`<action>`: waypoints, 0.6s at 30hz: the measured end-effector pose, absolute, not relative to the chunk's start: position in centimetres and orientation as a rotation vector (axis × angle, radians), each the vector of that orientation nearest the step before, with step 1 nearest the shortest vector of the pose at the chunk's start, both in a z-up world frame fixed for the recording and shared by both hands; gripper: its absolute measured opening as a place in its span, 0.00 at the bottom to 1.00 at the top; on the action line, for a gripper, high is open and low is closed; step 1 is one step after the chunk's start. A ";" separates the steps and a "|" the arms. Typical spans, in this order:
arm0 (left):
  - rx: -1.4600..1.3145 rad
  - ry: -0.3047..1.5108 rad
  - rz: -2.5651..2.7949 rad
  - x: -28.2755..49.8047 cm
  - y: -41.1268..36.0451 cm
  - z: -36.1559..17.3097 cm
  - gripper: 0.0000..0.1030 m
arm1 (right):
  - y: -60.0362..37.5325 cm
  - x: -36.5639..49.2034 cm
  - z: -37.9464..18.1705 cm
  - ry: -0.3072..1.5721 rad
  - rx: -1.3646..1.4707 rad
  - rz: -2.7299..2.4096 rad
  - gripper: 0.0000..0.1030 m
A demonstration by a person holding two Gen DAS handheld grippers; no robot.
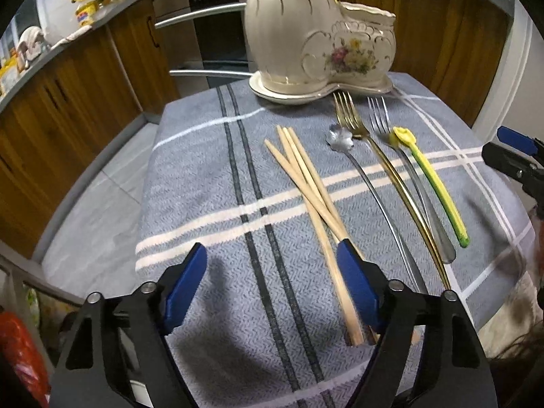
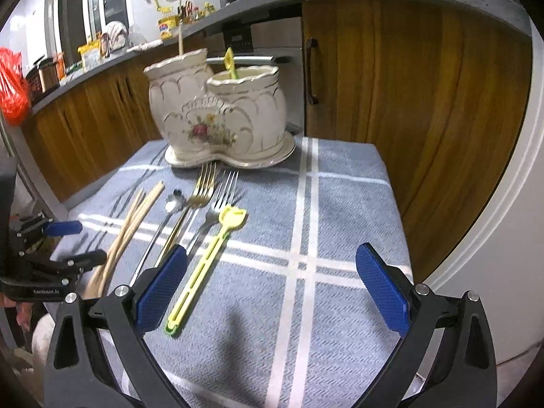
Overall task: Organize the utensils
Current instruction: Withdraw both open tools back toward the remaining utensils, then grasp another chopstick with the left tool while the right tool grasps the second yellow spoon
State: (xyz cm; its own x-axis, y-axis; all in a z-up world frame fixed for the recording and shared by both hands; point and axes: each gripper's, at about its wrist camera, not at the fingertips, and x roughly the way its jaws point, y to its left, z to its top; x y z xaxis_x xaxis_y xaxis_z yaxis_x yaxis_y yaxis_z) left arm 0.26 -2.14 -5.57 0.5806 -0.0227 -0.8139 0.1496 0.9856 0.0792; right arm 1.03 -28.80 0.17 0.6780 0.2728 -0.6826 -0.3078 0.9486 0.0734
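A cream ceramic two-pot holder [image 1: 306, 34] [image 2: 217, 112] stands at the far end of the blue-grey cloth [image 1: 204, 204]. One wooden stick and a yellow utensil stand in it [image 2: 229, 63]. On the cloth lie wooden chopsticks [image 1: 306, 183] [image 2: 132, 227], a silver flower spoon [image 1: 340, 137] [image 2: 173, 202], a gold fork [image 1: 346, 112] [image 2: 202, 187], a silver fork [image 1: 379, 115] [image 2: 224, 187] and a yellow-green utensil [image 1: 435, 183] [image 2: 204, 261]. My left gripper [image 1: 272, 289] is open, low over the near chopstick ends. My right gripper [image 2: 272, 289] is open and empty beside the yellow-green utensil.
Wooden cabinets [image 2: 408, 102] and an oven [image 1: 210, 34] stand behind the table. A grey counter with jars [image 2: 85, 54] runs at the left. A red bag [image 2: 10, 85] hangs at the left. The right gripper shows at the right edge of the left wrist view [image 1: 516, 159].
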 end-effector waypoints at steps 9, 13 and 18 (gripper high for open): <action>0.153 0.956 -0.123 0.5 -2.4 -5.8 0.59 | -26.9 0.8 -1.8 0.867 -0.086 0.355 0.83; 0.160 0.954 -0.142 0.5 -2.7 -5.8 0.46 | -25.9 0.7 -2.2 0.909 -0.093 0.392 0.64; 0.178 0.954 -0.175 0.6 -3.6 -5.8 0.29 | -24.7 0.8 -2.6 0.943 -0.103 0.422 0.46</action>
State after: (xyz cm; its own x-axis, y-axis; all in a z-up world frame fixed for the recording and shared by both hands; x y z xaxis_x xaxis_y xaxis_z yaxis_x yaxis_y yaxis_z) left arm 0.58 -3.57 -5.76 0.5667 -0.0697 -0.8210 0.2259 0.9714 0.0735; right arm 0.79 -24.70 -2.56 0.5125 0.3055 -0.8025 -0.3944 0.9139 0.0961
